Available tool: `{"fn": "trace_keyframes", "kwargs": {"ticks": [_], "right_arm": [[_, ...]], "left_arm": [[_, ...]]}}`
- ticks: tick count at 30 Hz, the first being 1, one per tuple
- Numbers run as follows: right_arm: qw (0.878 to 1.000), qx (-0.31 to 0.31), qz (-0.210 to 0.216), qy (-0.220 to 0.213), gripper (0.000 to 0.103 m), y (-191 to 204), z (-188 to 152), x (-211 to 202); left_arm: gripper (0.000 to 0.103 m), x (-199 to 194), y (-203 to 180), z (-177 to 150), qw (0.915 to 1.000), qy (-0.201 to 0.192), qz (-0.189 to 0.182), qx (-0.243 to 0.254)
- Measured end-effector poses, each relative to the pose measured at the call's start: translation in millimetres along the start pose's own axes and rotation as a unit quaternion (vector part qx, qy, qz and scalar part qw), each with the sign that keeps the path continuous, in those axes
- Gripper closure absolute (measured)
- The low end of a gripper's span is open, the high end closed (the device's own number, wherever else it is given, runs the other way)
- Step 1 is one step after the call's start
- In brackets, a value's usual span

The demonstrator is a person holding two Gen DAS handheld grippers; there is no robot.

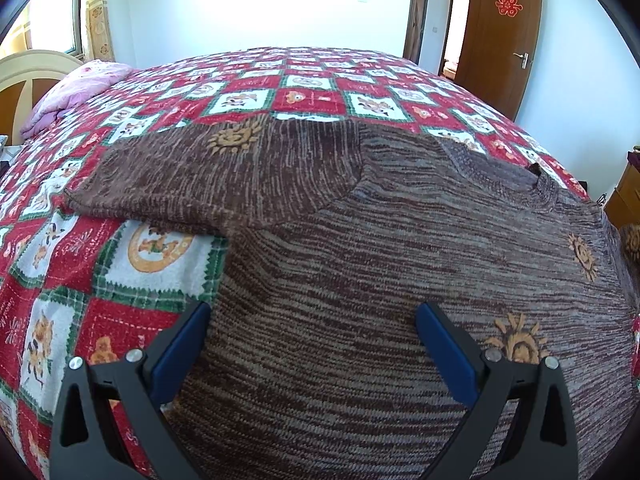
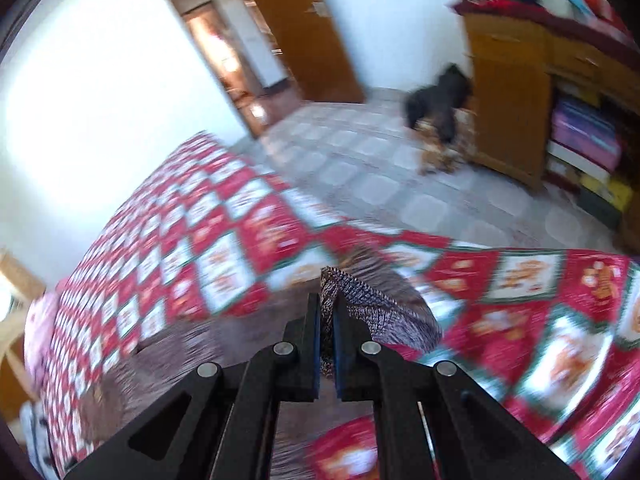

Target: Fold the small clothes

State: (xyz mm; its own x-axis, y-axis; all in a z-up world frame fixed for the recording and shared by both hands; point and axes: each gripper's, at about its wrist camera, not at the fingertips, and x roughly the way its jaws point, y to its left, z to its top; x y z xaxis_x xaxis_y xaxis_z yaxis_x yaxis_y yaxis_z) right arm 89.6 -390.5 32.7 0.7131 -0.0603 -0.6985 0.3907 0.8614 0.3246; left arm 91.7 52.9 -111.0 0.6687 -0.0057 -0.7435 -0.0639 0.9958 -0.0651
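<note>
Brown marled knit sweater [image 1: 360,264], gold sun motifs, spread flat on the bed's red, white and green patchwork quilt [image 1: 132,256]; one sleeve [image 1: 208,176] lying out to the left across the quilt; left gripper [image 1: 312,316] poised low over the sweater's body, fingers [image 1: 184,344] spread wide and holding nothing; right gripper [image 2: 327,312], fingers [image 2: 314,320] closed tight on a raised fold of the sweater's edge [image 2: 360,304], lifted off the quilt; right view motion-blurred; pink bedding [image 1: 76,92] at the headboard; wooden door [image 1: 500,36] and cabinet [image 2: 512,96] beyond.
</note>
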Motion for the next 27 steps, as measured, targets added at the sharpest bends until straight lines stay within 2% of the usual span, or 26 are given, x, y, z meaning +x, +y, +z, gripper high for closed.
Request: {"fn": "trace_keyframes", "kwargs": {"ticks": [7,12,20,25,27], "right_arm": [[0.992,-0.095,0.083,0.024,0.099,121,-71,28],[0.983,-0.136,0.108,0.066,0.099,171,-124,64],[0.97,-0.174,0.12,0.117,0.099,201,-171,107],[0.952,-0.177,0.18,0.17,0.095,205,-180,121],[0.949,-0.171,0.196,0.179,0.09,202,-180,120]], "left_arm": [[0.0,0,-1,-1,1.0,-0.003,-0.002,0.0],[0.0,-1,-1,-2,1.0,-0.005,-0.005,-0.001],[0.0,-1,0,-2,0.9999,-0.008,-0.007,-0.002],[0.0,-1,0,-3,0.9999,-0.009,-0.007,-0.002],[0.0,-1,0,-3,0.9999,-0.008,-0.007,-0.002]]}}
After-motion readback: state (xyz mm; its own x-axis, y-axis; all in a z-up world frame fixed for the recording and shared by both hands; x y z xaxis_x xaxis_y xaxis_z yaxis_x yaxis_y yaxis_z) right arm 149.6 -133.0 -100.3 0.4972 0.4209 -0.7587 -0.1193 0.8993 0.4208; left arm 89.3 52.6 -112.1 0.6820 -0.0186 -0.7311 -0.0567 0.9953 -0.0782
